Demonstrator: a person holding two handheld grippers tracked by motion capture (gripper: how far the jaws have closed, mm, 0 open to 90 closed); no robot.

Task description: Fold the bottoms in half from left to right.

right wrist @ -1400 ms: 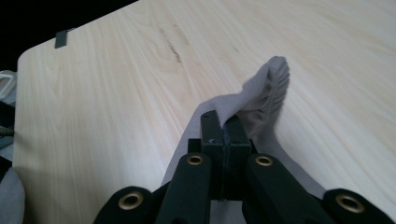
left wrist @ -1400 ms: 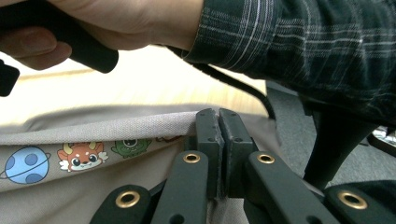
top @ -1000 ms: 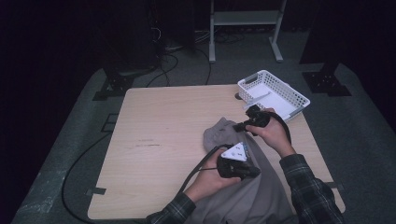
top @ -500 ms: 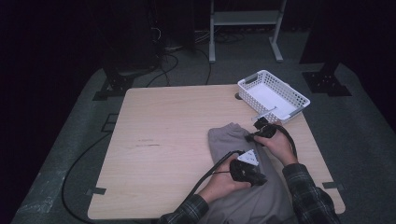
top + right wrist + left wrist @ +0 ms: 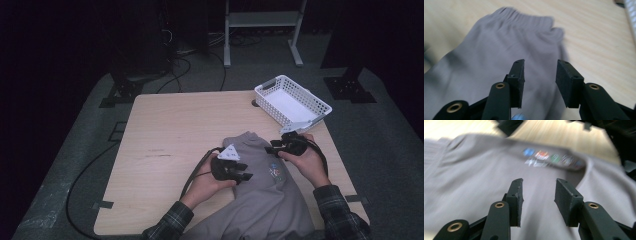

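A grey garment (image 5: pixel 265 200) with a small coloured print (image 5: pixel 275 170) lies spread on the wooden table (image 5: pixel 175 130) and hangs over the near edge. My left gripper (image 5: pixel 246 176) hovers over its left side, pointing right. In the left gripper view the left gripper (image 5: pixel 539 182) stands open above the cloth (image 5: pixel 474 175), the print (image 5: pixel 549 157) just beyond. My right gripper (image 5: pixel 272 148) sits by the garment's right shoulder, pointing left. In the right gripper view the right gripper (image 5: pixel 540 62) is open over the cloth (image 5: pixel 499 50). Both pairs of jaws have just been opening, with nothing between them.
A white mesh basket (image 5: pixel 272 106) stands at the table's far right corner, close behind my right hand. A black cable (image 5: pixel 195 175) trails from the left gripper off the near edge. Bare wood spreads to the left. A metal stand (image 5: pixel 260 20) is on the floor beyond.
The right gripper has come down toward the near edge and the left one has slid to the left. The garment, bunched up before, now lies flatter on the table.
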